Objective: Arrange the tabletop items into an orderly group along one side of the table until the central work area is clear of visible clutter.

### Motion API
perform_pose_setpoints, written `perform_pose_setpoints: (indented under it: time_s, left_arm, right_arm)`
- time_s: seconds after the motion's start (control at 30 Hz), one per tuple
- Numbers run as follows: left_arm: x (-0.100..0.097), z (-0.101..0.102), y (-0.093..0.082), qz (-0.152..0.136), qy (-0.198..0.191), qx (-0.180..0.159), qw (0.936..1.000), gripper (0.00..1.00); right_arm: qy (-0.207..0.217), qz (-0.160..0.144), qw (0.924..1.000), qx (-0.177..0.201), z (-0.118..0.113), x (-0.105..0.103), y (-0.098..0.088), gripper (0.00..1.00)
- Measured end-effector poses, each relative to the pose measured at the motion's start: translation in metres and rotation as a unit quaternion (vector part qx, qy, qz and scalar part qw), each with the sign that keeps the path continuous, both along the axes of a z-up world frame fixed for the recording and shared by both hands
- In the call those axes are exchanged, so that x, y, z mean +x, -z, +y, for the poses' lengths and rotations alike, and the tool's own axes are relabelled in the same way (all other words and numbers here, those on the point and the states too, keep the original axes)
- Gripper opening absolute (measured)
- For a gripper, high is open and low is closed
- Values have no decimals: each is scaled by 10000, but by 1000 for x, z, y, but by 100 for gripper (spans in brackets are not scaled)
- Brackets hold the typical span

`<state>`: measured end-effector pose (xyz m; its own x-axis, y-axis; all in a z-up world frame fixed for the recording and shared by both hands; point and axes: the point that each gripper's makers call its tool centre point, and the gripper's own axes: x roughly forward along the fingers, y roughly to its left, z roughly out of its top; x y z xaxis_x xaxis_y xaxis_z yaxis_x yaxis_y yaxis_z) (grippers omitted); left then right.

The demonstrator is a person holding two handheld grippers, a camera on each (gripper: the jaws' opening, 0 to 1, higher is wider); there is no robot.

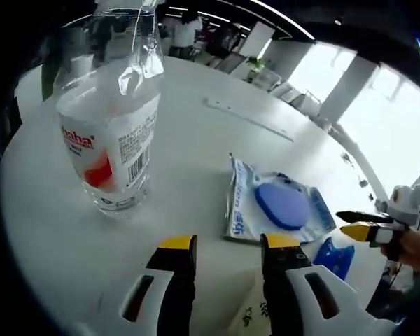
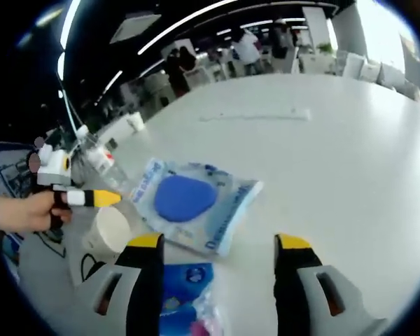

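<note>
A clear water bottle point(image 1: 106, 133) with a red and white label stands upright on the white table point(image 1: 196, 140), ahead and left of my left gripper point(image 1: 228, 245). That gripper is open with nothing between its jaws. A blue round pad in a clear packet point(image 1: 280, 206) lies flat ahead and to its right. In the right gripper view the same packet point(image 2: 192, 199) lies just beyond my right gripper point(image 2: 219, 245), which is open. A small blue wrapper point(image 2: 185, 280) lies beneath its left jaw. A white paper cup point(image 2: 113, 227) sits left of it, near the left gripper point(image 2: 84, 198).
A thin white strip point(image 1: 248, 119) lies farther out on the table. The right gripper point(image 1: 367, 227), held in a hand point(image 1: 414, 248), enters from the right beside the blue wrapper point(image 1: 334, 255). Chairs and people stand beyond the far edge. A printed white paper point(image 1: 248, 311) lies under my left jaws.
</note>
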<state>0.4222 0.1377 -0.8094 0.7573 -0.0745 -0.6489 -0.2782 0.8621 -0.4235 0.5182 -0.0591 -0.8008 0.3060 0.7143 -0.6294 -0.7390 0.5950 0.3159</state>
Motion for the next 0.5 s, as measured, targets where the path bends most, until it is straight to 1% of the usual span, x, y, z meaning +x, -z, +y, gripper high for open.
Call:
perform_pose_setpoints:
  time_s: [0.03,0.13,0.2,0.3,0.4,0.5]
  left_arm:
    - [0,0,-3,-43,46,2,10000,38]
    - [0,-2,-8,-102,243,69,9996,49]
    - [-2,-1,-10,-94,331,137,9993,56]
    - [-5,-4,-14,-121,466,115,9988,61]
    - [-7,-8,-17,-145,685,242,9973,66]
    - [-8,-14,-22,-206,809,249,9962,72]
  right_arm:
    - [-3,-4,10000,6,0,-1,-1,62]
    - [-27,54,10000,27,0,-3,-3,63]
    - [34,76,9999,63,-1,-3,-4,66]
    - [30,70,10000,53,-1,-7,-7,68]
    - [-2,58,10000,38,0,-11,-10,70]
    - [27,108,9999,-10,-1,-12,-9,76]
